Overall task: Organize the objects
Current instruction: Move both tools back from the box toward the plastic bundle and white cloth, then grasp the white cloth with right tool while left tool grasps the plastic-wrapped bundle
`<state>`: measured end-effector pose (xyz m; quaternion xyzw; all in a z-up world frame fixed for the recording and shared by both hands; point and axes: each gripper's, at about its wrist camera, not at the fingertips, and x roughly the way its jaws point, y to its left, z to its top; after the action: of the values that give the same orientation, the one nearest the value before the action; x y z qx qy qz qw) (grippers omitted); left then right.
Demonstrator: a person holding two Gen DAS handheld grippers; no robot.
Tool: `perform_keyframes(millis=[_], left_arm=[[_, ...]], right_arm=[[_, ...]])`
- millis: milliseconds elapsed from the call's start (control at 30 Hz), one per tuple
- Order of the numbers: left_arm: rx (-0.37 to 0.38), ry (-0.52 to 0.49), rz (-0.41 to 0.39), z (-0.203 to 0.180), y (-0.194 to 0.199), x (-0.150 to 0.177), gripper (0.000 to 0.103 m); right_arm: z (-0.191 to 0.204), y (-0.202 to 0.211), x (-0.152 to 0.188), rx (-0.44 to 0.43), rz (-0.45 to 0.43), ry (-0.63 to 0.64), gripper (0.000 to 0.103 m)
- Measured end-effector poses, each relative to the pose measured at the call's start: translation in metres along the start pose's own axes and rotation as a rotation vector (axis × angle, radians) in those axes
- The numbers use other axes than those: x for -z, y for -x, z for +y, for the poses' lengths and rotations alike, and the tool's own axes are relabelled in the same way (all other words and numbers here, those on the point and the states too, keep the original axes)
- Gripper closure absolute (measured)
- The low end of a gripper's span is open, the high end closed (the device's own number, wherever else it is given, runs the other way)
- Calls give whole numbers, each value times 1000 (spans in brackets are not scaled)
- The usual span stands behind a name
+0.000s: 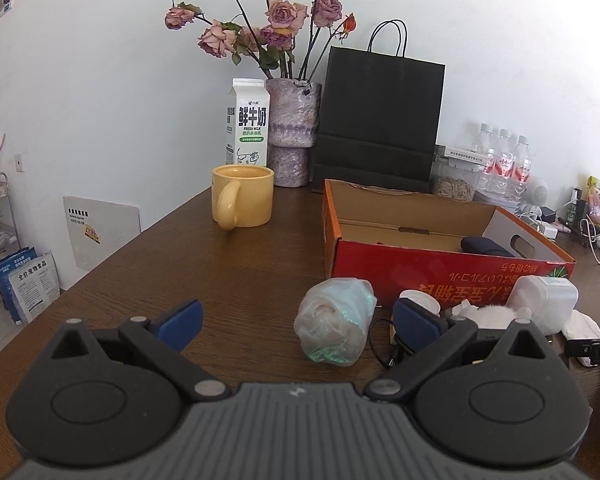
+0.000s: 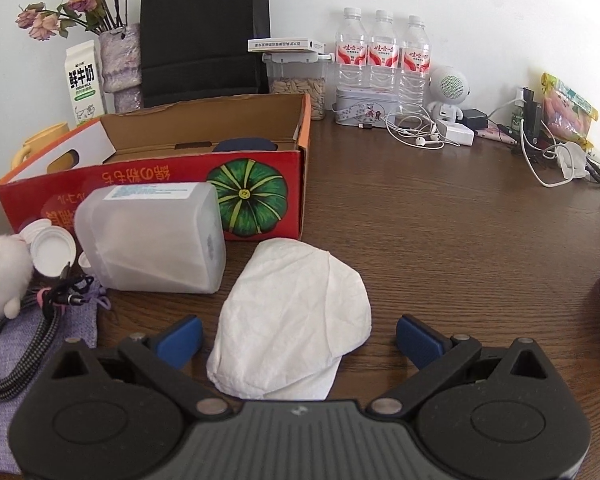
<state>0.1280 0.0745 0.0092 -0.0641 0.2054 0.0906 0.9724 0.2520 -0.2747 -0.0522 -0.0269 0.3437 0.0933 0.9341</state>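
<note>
Crumpled white paper tissue [image 2: 292,316] lies between the wide-open, empty right gripper [image 2: 300,334]; left gripper [image 1: 300,320], equally spread, faces a plastic-wrapped roll [image 1: 334,320]; thin tissue could slip from the pads short of the red cardboard box [image 2: 172,184].

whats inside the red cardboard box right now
Inside the red cardboard box only a dark navy item shows, lying toward one end against the back wall. The near wall hides much of the floor, so other things may lie there.
</note>
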Motion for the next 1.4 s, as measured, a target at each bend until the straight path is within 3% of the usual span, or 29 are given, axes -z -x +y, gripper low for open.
perform_keyframes(millis=[333,400,467,600,733,1133,1400], left_arm=[[-22,-1,-6,7,17,2,0],[-29,-1,-4,8,19,2,0],[-34,1,1,9,18,3,0],[-43,-4,14,9,16,4,0],[-44,-7,26,6,12,4,0],[-41,-25,66,-10,-16,-3,0],[-37,-8,114,-19,-54,-12,0]], right_arm=[[-4,-9,-9,-6,-1,1,0],[-5,-7,-8,-3,-12,-4,7],[-4,-3,-7,-3,-34,-3,32],[-4,3,-5,-20,-50,-5,38],[-7,14,-2,-20,-114,-22,51],[-16,34,4,-23,-220,-67,52],[-16,37,4,-31,-238,-66,52]])
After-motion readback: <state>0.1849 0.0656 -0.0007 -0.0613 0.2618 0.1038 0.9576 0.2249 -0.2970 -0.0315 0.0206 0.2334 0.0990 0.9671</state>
